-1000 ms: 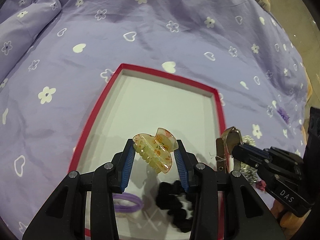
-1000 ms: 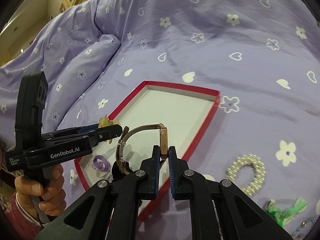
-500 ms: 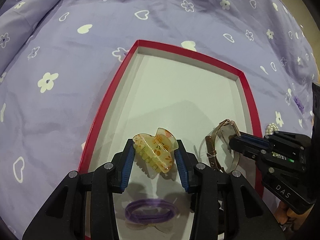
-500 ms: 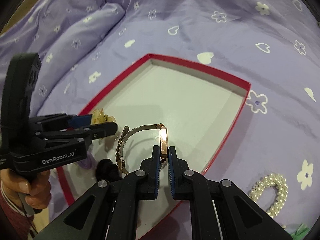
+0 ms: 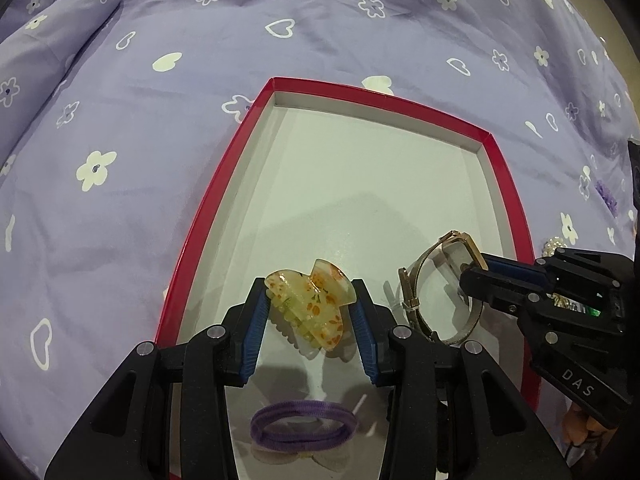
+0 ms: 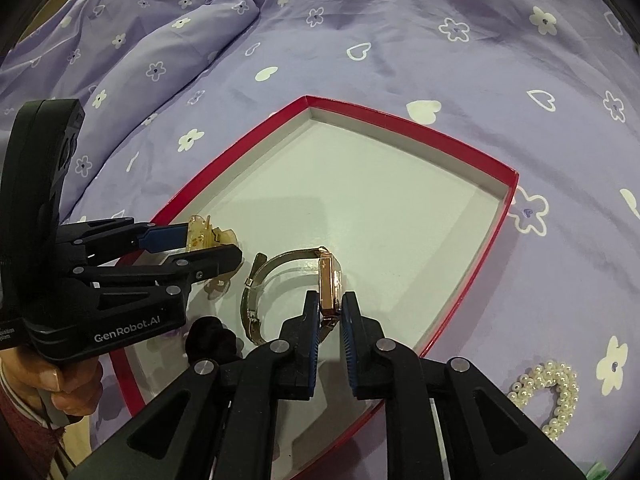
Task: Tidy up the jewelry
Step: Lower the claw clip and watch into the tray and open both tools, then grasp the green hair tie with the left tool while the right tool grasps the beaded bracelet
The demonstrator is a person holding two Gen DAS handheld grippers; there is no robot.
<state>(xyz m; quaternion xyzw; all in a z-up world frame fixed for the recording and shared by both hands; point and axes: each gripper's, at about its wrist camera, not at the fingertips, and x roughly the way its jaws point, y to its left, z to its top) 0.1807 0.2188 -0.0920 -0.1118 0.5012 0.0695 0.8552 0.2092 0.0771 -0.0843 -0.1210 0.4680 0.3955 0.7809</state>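
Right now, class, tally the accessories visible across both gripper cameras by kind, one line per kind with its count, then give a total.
Hair claw clips: 1, the yellow floral clip in the left gripper
Watches: 1, the gold watch in the right gripper
Hair ties: 2, a purple hair tie and a black scrunchie
Pearl bracelets: 1, the pearl bracelet
Total: 5

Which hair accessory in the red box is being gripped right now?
The yellow floral claw clip, clamped in the left gripper. The purple hair tie and black scrunchie lie loose on the box floor.
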